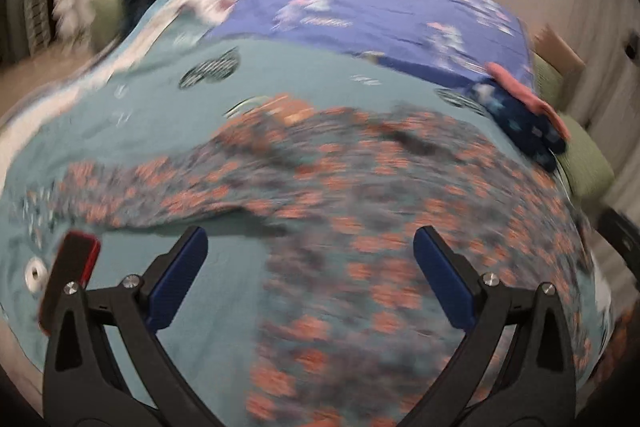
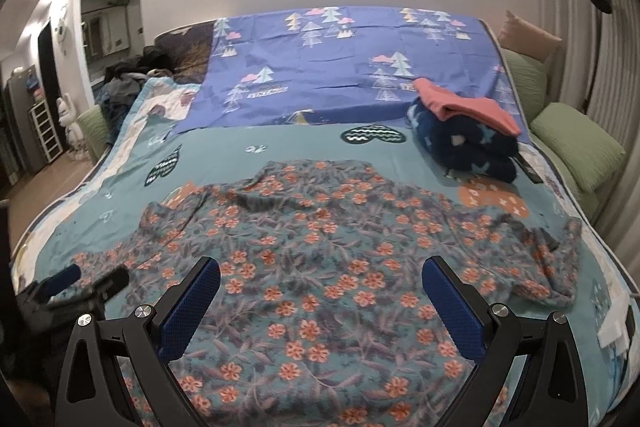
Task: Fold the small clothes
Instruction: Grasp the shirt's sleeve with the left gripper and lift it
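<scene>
A floral garment [image 2: 320,247], teal with orange flowers, lay spread and rumpled across the near half of the bed [image 2: 100,211], on a teal heart-print cover. The right tongs [image 2: 322,301] were spread wide above its near edge, gripping nothing. The left tongs [image 1: 310,277], seen in a motion-blurred view, were likewise wide apart and empty over the garment's left side. Toward the bed's far right corner sat a folded navy star-print fleece [image 2: 464,141] with a folded pink piece [image 2: 466,105] resting on top.
</scene>
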The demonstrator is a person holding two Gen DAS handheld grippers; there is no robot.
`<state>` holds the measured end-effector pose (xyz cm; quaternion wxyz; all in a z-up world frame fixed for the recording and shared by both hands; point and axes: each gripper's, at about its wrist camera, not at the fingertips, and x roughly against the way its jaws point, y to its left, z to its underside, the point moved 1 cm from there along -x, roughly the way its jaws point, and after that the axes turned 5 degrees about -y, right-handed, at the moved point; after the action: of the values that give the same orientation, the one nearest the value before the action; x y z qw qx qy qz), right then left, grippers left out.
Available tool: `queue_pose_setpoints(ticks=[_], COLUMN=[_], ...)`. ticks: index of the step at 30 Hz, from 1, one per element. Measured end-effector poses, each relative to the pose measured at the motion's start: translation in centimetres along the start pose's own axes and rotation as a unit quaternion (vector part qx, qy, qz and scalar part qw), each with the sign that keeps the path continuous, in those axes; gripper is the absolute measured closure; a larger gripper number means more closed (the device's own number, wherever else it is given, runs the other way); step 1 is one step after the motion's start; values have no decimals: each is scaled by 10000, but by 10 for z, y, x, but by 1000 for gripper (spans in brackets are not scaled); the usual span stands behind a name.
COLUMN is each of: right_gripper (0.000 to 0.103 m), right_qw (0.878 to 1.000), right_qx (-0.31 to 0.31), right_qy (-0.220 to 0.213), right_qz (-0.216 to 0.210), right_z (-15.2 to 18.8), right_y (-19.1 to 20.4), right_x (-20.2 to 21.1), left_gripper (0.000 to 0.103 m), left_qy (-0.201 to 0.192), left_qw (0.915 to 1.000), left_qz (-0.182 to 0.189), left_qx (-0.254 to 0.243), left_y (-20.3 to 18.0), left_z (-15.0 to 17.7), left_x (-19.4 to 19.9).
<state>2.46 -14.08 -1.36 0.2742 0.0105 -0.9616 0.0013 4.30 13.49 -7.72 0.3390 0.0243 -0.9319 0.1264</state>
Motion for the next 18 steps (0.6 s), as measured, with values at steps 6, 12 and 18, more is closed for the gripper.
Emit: queue_pose_setpoints(ticks=[6, 12, 18], right_gripper=[0, 0, 0], right_qw=[9990, 9975, 9964], right_qx=[-2, -197, -332], right_qy=[284, 507, 659], right_qz=[-345, -450, -427], right_z=[0, 0, 1], right_y=[2, -6, -14], right_x=[-21, -36, -50], left_gripper=[1, 6, 9], left_qy=[655, 931, 809], left_qw=[9856, 9273, 8968], left_qz=[-217, -802, -1297], left_qx=[1546, 3535, 4151], left_y=[112, 230, 285], left_z=[-2, 17, 21], left_x=[-62, -96, -107])
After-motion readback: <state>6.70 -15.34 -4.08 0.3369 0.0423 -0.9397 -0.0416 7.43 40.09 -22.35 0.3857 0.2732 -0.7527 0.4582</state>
